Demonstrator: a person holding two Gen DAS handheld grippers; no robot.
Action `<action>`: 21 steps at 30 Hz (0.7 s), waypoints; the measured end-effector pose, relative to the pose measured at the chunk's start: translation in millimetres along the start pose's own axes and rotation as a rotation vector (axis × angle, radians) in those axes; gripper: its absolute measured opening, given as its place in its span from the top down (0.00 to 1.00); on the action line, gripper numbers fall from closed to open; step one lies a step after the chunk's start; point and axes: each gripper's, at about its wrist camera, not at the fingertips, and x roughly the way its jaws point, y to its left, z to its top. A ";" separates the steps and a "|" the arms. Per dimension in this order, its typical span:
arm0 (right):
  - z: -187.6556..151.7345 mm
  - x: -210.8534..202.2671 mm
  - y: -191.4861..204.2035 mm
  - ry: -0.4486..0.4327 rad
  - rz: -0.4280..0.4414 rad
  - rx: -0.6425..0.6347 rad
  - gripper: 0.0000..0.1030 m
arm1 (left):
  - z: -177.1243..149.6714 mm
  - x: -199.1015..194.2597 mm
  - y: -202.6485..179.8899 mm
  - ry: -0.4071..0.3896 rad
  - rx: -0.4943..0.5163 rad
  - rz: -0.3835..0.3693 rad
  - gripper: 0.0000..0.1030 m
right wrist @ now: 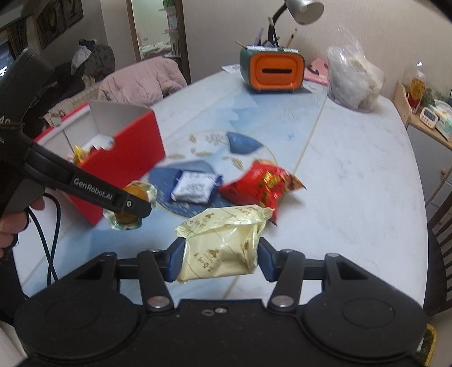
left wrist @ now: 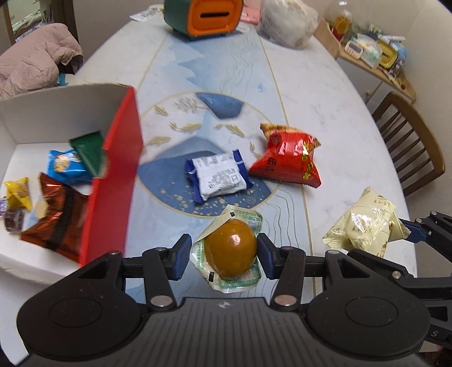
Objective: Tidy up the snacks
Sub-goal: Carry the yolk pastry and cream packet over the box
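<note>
My left gripper (left wrist: 223, 255) is shut on a packaged brown egg (left wrist: 230, 248) and holds it above the table, just right of the red box (left wrist: 113, 180); the egg also shows in the right wrist view (right wrist: 135, 192). My right gripper (right wrist: 219, 259) is shut on a cream-yellow snack pack (right wrist: 223, 242), which also shows in the left wrist view (left wrist: 364, 223). A white-and-blue packet (left wrist: 219, 175) and a red snack bag (left wrist: 288, 158) lie on the table. The box holds several snacks, among them a blue pack (left wrist: 66, 166) and a brown bag (left wrist: 56, 217).
An orange-and-green holder (left wrist: 203, 17) and a clear plastic bag (left wrist: 285, 22) stand at the table's far end. A wooden chair (left wrist: 409, 146) is at the right edge. A pink jacket (left wrist: 34, 59) lies beyond the box. A side shelf (left wrist: 373, 53) holds small items.
</note>
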 end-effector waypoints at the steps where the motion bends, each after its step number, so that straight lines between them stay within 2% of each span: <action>1: 3.1 -2.8 4.5 -0.008 0.003 -0.002 0.50 | -0.6 -6.0 3.8 -0.011 0.000 -0.002 0.52; 10: 34.0 -20.5 55.3 -0.079 0.038 -0.062 0.50 | -1.1 -55.9 44.6 -0.088 -0.015 -0.012 0.52; 21: 71.6 -11.0 120.1 -0.132 0.073 -0.125 0.50 | 2.8 -98.8 111.1 -0.152 -0.035 0.015 0.52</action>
